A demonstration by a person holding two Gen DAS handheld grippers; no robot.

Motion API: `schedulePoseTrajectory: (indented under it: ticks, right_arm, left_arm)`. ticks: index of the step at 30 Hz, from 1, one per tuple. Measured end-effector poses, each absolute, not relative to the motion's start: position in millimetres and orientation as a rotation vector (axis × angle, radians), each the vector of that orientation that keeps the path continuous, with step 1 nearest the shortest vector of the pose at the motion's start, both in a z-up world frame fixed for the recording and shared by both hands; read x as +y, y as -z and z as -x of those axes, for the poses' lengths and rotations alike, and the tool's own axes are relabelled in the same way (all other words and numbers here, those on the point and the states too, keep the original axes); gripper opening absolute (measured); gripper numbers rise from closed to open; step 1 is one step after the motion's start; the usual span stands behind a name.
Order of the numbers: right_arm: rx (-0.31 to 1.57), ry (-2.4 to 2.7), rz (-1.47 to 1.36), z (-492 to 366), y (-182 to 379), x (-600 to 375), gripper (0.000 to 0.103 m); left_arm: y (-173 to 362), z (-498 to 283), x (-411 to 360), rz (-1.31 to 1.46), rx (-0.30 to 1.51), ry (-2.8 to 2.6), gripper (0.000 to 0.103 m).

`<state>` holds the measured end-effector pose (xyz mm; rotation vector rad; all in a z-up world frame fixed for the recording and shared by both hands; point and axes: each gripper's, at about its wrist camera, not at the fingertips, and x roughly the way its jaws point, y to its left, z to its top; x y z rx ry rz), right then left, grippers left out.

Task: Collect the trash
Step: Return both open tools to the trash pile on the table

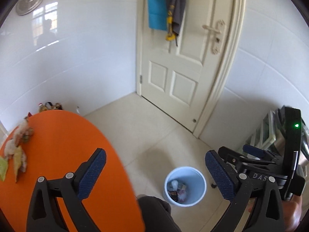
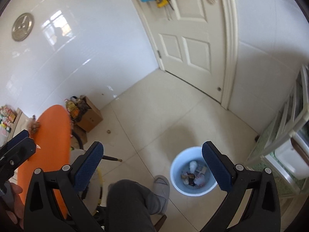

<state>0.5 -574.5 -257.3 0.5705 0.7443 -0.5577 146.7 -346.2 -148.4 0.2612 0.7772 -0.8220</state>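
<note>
A light blue bin stands on the tiled floor with wrappers and crumpled paper inside. Scraps of trash lie on the far left of the orange table. My left gripper is open and empty, held above the table's edge and the bin. My right gripper is also open and empty, above the floor just left of the bin. Each gripper shows in the other's view: the right one at the right edge, the left one at the left edge.
A person's dark trouser leg and grey slipper sit beside the bin. A cardboard box with bags stands by the white wall. A cream door faces me, and a pale shelf unit lines the right side.
</note>
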Motion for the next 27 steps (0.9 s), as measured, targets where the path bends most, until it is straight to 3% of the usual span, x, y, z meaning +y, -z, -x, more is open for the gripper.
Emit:
schedulePoseTrajectory:
  ticks: [16, 27]
  right_arm:
    - [0.604, 0.278, -0.351, -84, 153, -438, 0.103]
    - [0.548, 0.076, -0.232, -138, 116, -345, 0.103]
  left_arm:
    - [48, -88, -103, -0.017, 0.607, 0.559, 0.102]
    - [35, -26, 16, 0.092, 0.499, 0.305, 0.102]
